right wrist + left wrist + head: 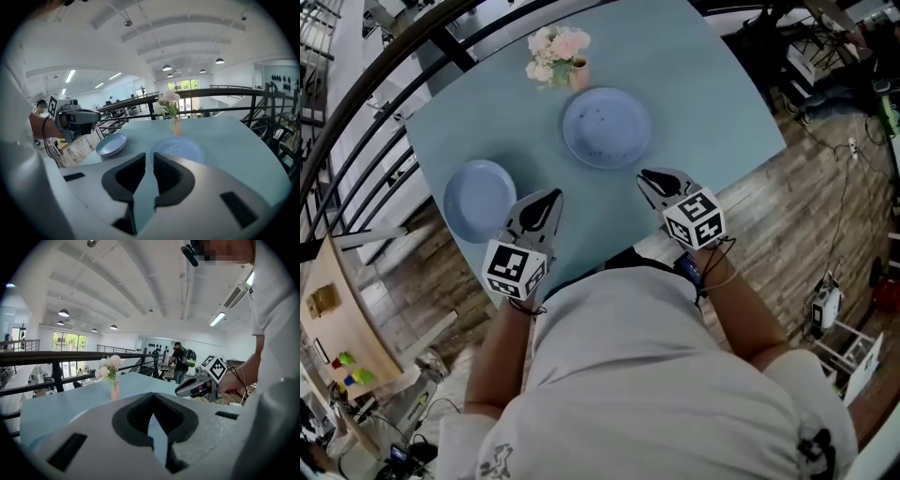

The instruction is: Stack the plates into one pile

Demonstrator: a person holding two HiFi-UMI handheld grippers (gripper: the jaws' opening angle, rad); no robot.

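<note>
While the left gripper (546,201) is hovering jaws together and the right gripper (650,178) jaws slightly apart, both empty, the left-edge plate (478,199) and mid-table plate (607,127) are looking stiff, slick, breakable, each asking for a rim pinch.

No text, label, brand or number can be read anywhere.

Head view overhead – gripper views low, level, sharing table (694,103).

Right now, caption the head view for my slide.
Left plate and middle plate lie apart on the table, unstacked; left gripper and right gripper hover nearby.
</note>
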